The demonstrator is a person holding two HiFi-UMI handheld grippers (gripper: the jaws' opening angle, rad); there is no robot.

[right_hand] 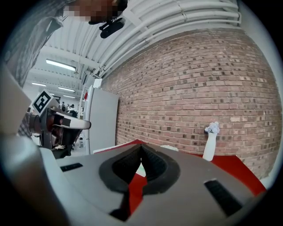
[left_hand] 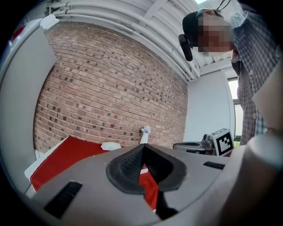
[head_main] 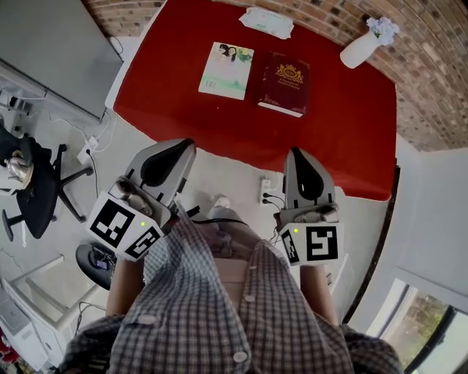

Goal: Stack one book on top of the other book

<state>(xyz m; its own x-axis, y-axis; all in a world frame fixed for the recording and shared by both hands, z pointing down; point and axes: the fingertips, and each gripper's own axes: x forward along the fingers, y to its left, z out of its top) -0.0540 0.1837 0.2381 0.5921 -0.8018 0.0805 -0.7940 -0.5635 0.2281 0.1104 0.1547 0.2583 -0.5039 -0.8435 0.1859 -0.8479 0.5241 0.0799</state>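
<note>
Two books lie side by side on the red table (head_main: 344, 139) in the head view: a pale green book (head_main: 227, 70) on the left and a dark red book (head_main: 285, 82) with a gold emblem on the right. My left gripper (head_main: 180, 146) and my right gripper (head_main: 297, 155) hang short of the table's near edge, both shut and empty. In the left gripper view the jaws (left_hand: 142, 148) meet at their tips. In the right gripper view the jaws (right_hand: 141, 148) also meet. The books are hidden behind the jaws in both gripper views.
A white vase (head_main: 360, 48) with pale flowers stands at the table's far right, also seen as the vase (right_hand: 209, 143) before the brick wall. A white cloth (head_main: 266, 21) lies at the far edge. An office chair (head_main: 36, 186) and floor cables sit left of the table.
</note>
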